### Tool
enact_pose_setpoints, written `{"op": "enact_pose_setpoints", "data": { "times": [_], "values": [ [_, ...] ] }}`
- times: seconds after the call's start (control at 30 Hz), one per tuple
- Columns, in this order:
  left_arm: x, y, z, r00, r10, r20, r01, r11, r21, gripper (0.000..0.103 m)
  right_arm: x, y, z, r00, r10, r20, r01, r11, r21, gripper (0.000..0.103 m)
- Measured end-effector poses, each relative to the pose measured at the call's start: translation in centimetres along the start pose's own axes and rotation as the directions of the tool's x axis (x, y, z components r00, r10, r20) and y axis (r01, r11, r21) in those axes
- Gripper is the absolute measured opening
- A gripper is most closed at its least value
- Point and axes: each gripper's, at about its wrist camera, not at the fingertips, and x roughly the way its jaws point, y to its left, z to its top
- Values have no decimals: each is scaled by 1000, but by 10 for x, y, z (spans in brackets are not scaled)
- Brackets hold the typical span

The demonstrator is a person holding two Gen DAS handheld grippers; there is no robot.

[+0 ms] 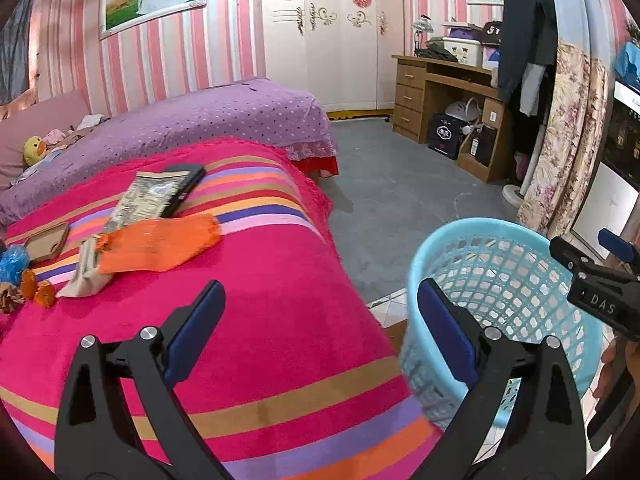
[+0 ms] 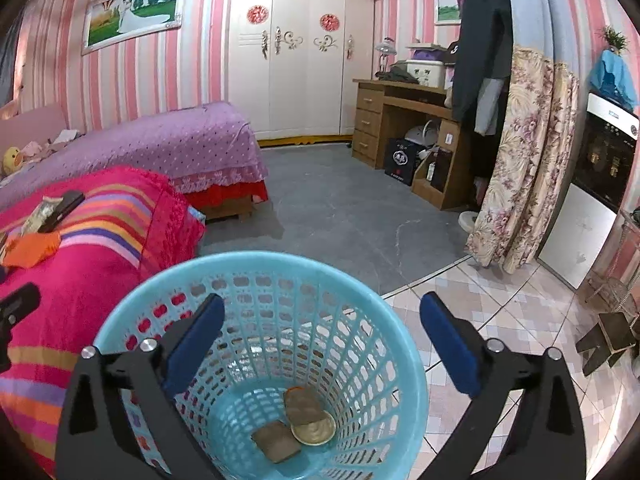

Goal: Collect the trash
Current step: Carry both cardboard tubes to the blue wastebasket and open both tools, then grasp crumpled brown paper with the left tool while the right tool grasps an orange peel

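A light blue mesh trash basket [image 2: 260, 280] stands on the floor beside a pink striped blanket [image 1: 260, 320]; it also shows in the left wrist view [image 1: 500, 240]. Inside lie a brown packet [image 2: 276, 440] and round lids [image 2: 308, 416]. My right gripper [image 2: 322, 344] is open and empty above the basket. My left gripper [image 1: 320, 328] is open and empty above the blanket's near edge. On the blanket lie an orange mesh bag [image 1: 160, 244], a silver-brown pouch [image 1: 148, 196], a beige wrapper [image 1: 86, 272], a blue crumpled bit [image 1: 14, 260] and small orange scraps [image 1: 38, 286].
A black phone [image 1: 188, 184] lies under the pouch and a brown case [image 1: 46, 242] lies left of it. A purple bed [image 1: 200, 120] lies behind. A wooden desk [image 1: 440, 96], hanging clothes and a floral curtain [image 1: 560, 140] stand to the right. The floor is grey, then tiled.
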Motion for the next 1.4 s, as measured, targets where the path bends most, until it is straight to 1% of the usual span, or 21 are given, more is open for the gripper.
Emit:
{"op": "enact_pose_setpoints", "data": {
  "times": [0.1, 0.27, 0.37, 0.5, 0.6, 0.7, 0.77, 0.87, 0.97, 1.0, 1.07, 1.17, 1.23, 1.3, 1.37, 1.4],
  "values": [
    [-8, 15, 2, 1000, 15, 9, -15, 1000, -9, 95, -5, 13, 5, 1000, 5, 14, -5, 1000, -3, 98],
    [-27, 55, 5, 997, 62, 33, -62, 998, -25, 97, -13, 48, 12, 997, 67, 28, -66, 998, -20, 98],
    [-36, 86, 6, 995, 92, 33, -90, 995, -46, 97, -18, 73, 15, 994, 107, 34, -105, 994, -43, 98],
    [-49, 132, 3, 987, 158, 37, -155, 986, -67, 97, -24, 111, 18, 986, 164, 35, -162, 984, -74, 98],
    [-55, 169, -3, 979, 203, 18, -201, 976, -83, 97, -27, 137, 18, 979, 202, 33, -198, 976, -85, 98],
    [-61, 207, -12, 974, 227, -15, -227, 967, -117, 97, -31, 164, 16, 970, 243, 27, -240, 966, -99, 98],
    [-65, 234, -20, 968, 248, -31, -249, 956, -152, 97, -32, 182, 15, 967, 255, 23, -251, 960, -121, 98],
    [-68, 266, -30, 962, 268, -49, -273, 944, -185, 97, -34, 207, 11, 961, 276, 12, -271, 951, -146, 98],
    [-71, 289, -35, 953, 298, -53, -303, 935, -183, 97, -37, 229, 8, 956, 293, 1, -289, 944, -161, 98],
    [-73, 301, -39, 946, 321, -54, -325, 928, -181, 97, -38, 235, 7, 956, 295, -1, -291, 943, -164, 98],
    [-75, 317, -44, 939, 339, -65, -345, 921, -184, 97, -40, 249, 4, 953, 303, -8, -300, 939, -168, 98],
    [-77, 347, -55, 933, 347, -97, -360, 911, -203, 97, -42, 268, 0, 947, 319, -17, -317, 932, -177, 98],
    [-79, 368, -65, 925, 363, -116, -380, 900, -212, 97, -45, 282, -3, 949, 315, -20, -313, 930, -193, 98],
    [-79, 386, -72, 923, 362, -133, -383, 895, -228, 97, -47, 298, -8, 951, 309, -29, -308, 926, -218, 98],
    [-78, 400, -80, 925, 348, -154, -377, 894, -241, 97, -50, 314, -13, 951, 307, -40, -308, 921, -239, 98],
    [-78, 408, -84, 922, 351, -162, -383, 891, -244, 97, -51, 321, -15, 949, 313, -46, -314, 917, -246, 98]
  ]
}}
